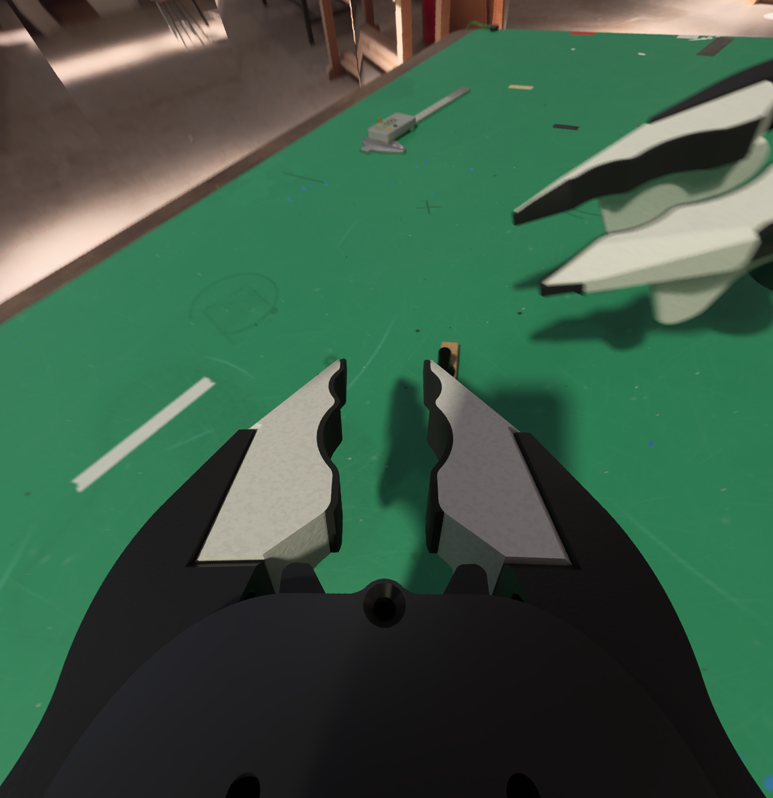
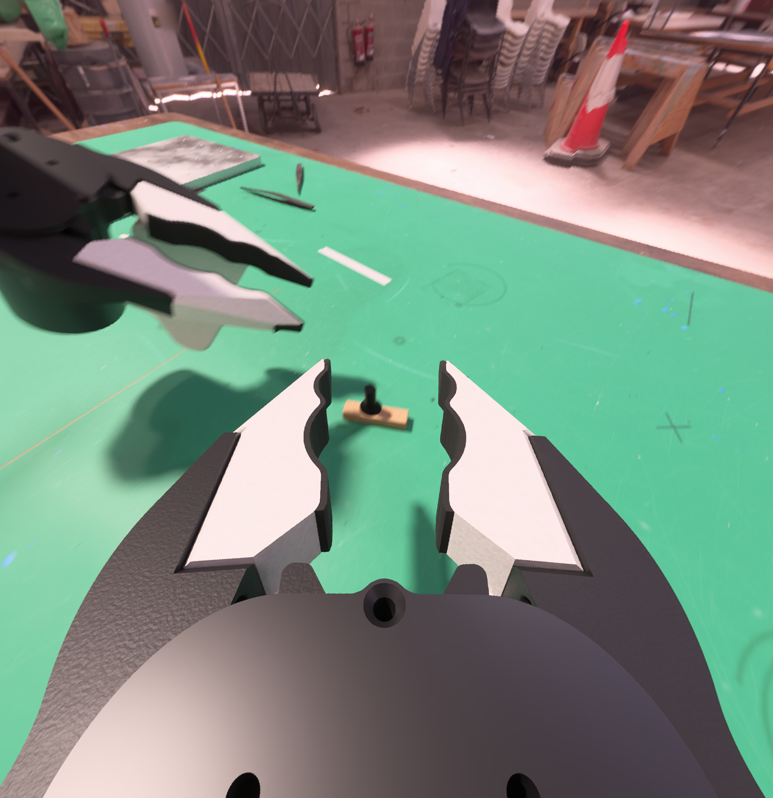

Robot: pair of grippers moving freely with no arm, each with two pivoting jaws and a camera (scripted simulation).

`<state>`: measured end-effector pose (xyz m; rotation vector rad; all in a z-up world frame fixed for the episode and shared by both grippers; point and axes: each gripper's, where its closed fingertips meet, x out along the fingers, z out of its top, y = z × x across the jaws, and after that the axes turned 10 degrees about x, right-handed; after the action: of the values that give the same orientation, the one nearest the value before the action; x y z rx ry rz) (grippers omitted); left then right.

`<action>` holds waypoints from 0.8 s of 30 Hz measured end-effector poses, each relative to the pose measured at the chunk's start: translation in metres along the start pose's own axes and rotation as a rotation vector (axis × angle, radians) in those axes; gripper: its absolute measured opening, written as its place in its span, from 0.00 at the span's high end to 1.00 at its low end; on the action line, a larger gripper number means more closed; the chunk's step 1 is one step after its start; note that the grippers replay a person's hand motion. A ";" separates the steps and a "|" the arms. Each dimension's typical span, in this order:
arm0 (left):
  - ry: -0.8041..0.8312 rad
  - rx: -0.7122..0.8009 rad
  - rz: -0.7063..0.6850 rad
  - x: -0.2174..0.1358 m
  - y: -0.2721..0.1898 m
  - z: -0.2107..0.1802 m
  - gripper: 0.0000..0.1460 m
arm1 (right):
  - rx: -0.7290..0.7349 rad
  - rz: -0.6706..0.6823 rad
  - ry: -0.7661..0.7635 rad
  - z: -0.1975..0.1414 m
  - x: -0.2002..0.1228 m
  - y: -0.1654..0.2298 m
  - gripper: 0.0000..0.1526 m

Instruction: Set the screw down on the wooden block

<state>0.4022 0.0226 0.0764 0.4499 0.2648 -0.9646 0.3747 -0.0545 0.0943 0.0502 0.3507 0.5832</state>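
On the green worktop [image 2: 548, 388], the left tool [image 2: 304, 304] hangs at the left with its fingers spread and nothing between them. In the middle, the black screw [image 2: 370, 399] stands upright on the small wooden block [image 2: 393, 418], head down on the wood. The right tool [image 2: 384, 367] is just before the block, also spread and empty, touching neither.
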 end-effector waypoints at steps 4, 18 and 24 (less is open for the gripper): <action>-0.037 0.067 0.067 -0.008 0.010 -0.006 0.73 | -0.007 -0.038 -0.095 0.024 0.032 -0.017 0.67; -0.003 0.001 0.086 -0.007 0.016 -0.022 0.75 | -0.054 -0.019 -0.168 0.041 0.074 -0.024 0.69; -0.014 -0.019 0.097 -0.010 0.019 -0.020 0.76 | -0.061 0.005 -0.170 0.041 0.070 -0.018 0.70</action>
<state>0.4128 0.0487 0.0677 0.4346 0.2374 -0.8696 0.4529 -0.0288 0.1086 0.0419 0.1677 0.5898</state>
